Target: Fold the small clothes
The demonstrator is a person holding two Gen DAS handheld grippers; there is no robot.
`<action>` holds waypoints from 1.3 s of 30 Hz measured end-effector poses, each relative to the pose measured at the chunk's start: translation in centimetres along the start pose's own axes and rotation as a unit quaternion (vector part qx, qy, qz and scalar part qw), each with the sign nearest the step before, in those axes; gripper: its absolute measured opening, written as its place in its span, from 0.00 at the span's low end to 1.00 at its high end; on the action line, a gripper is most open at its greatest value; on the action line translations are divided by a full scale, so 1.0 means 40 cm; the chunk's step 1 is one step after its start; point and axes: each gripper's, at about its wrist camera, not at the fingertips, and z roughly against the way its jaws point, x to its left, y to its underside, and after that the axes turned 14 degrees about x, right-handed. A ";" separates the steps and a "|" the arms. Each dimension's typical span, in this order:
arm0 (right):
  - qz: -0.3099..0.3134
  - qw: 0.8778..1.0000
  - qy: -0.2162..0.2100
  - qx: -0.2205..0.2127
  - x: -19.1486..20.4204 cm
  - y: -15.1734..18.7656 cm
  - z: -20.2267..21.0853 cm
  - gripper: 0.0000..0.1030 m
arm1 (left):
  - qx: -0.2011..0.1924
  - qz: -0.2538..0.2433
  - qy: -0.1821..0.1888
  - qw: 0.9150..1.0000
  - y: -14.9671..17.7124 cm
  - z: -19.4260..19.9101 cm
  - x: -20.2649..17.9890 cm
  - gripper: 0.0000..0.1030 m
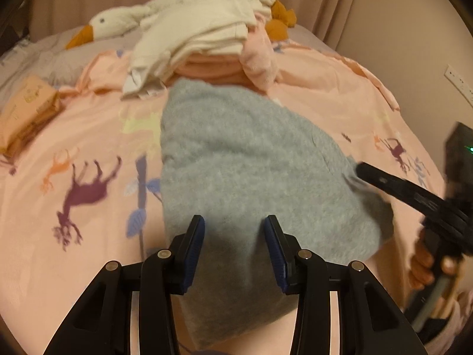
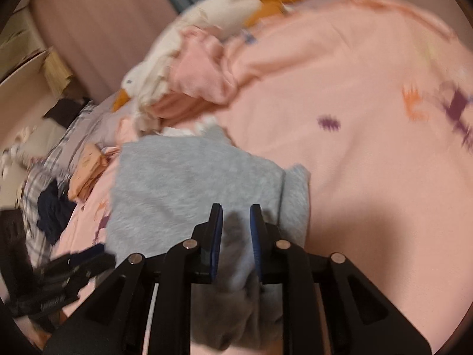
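Note:
A grey fleece garment (image 1: 242, 159) lies folded on the pink bedspread (image 1: 88, 136). My left gripper (image 1: 234, 222) is open, its fingers spread over the garment's near edge. My right gripper (image 2: 236, 211) has its blue pads close together with grey cloth (image 2: 189, 183) bunched between them at the garment's right edge. The right gripper also shows in the left wrist view (image 1: 363, 170), touching the garment's right side. The left gripper shows blurred at the lower left of the right wrist view (image 2: 103, 256).
A pile of folded cream and pink clothes (image 1: 204, 44) sits behind the garment. A plush goose (image 1: 112, 25) lies at the back. A small orange package (image 1: 26, 109) rests at the left. A wall outlet (image 1: 459, 84) is at the right.

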 end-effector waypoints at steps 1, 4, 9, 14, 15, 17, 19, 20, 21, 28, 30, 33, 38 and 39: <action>0.015 1.000 -0.012 -0.007 0.017 0.004 0.023 0.19 | -0.003 0.001 -0.003 1.000 -0.007 0.003 0.001 0.41; 0.054 0.997 -0.045 -0.010 0.057 0.013 0.049 0.19 | -0.011 0.009 -0.007 1.000 -0.043 0.007 0.009 0.41; 0.094 0.993 -0.064 0.017 0.089 0.023 0.025 0.19 | -0.007 0.021 -0.025 0.999 -0.106 -0.027 0.033 0.41; 0.091 0.992 -0.051 0.065 0.074 0.026 -0.040 0.18 | 0.020 0.030 -0.028 0.999 -0.145 -0.087 0.054 0.41; 0.089 0.992 -0.044 0.074 0.069 0.026 -0.052 0.16 | 0.027 0.027 -0.031 0.999 -0.149 -0.097 0.052 0.41; 0.087 0.991 -0.043 0.088 0.057 0.030 -0.070 0.16 | 0.046 0.021 -0.038 0.998 -0.154 -0.123 0.049 0.41; 0.088 0.991 -0.042 0.093 0.053 0.032 -0.076 0.16 | 0.063 0.024 -0.034 0.997 -0.156 -0.146 0.057 0.41; 0.089 0.991 -0.043 0.094 0.054 0.032 -0.075 0.16 | 0.067 0.030 -0.026 0.997 -0.157 -0.151 0.064 0.41; 0.090 0.991 -0.043 0.094 0.055 0.032 -0.073 0.16 | 0.066 0.035 -0.020 0.997 -0.157 -0.150 0.070 0.41; 0.075 0.994 -0.065 0.046 0.041 0.018 -0.015 0.21 | 0.037 0.004 -0.044 0.998 -0.116 -0.086 0.024 0.41; 0.068 0.995 -0.072 0.029 0.033 0.014 -0.002 0.22 | 0.025 -0.006 -0.049 0.998 -0.098 -0.062 0.007 0.41; 0.055 0.996 -0.072 0.012 0.022 0.007 0.008 0.22 | 0.009 -0.013 -0.053 0.998 -0.063 -0.028 -0.017 0.41; 0.035 0.997 -0.070 0.000 0.005 0.002 0.013 0.23 | 0.009 -0.006 -0.054 0.999 -0.024 -0.013 -0.027 0.41; 0.033 0.997 -0.067 0.001 0.003 0.001 0.010 0.23 | 0.016 -0.002 -0.052 0.999 -0.017 -0.019 -0.025 0.41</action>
